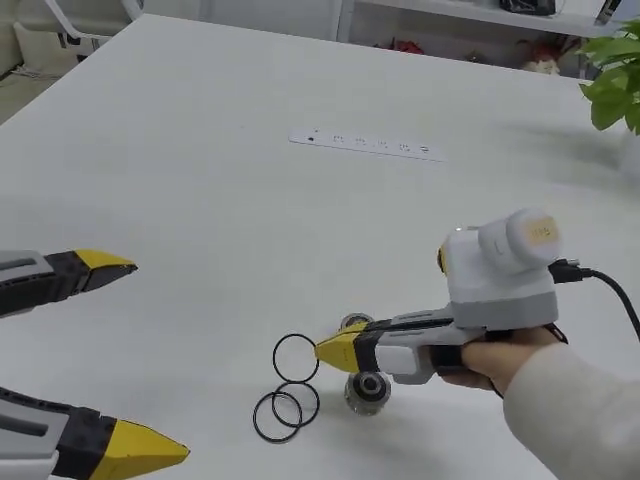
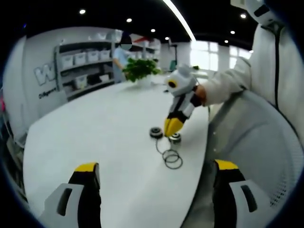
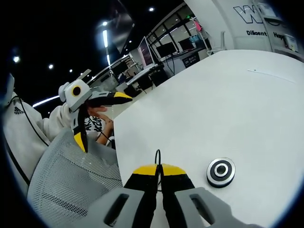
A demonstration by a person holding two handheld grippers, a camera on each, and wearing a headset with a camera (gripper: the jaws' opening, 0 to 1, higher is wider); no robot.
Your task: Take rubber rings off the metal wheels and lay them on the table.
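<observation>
My right gripper (image 1: 322, 351) is shut on a thin black rubber ring (image 1: 296, 358), pinching its edge; in the right gripper view the ring (image 3: 157, 156) rises from between the closed yellow tips (image 3: 159, 169). Two more rings (image 1: 298, 402) (image 1: 277, 416) lie overlapping on the white table (image 1: 200, 180). A metal wheel (image 1: 368, 390) stands just under the right gripper, and another wheel (image 1: 352, 323) peeks out behind it. My left gripper (image 1: 160, 360) hangs open at the left, well apart from the rings, its jaws spread wide (image 2: 156, 167). It faces the wheels (image 2: 156, 133) (image 2: 175, 138).
A white power strip (image 1: 365, 143) lies across the table's middle, farther back. A green plant (image 1: 615, 80) stands at the far right edge. A grey mesh chair (image 3: 61, 180) sits beside the table's near edge. One wheel (image 3: 221, 171) lies right of my shut jaws.
</observation>
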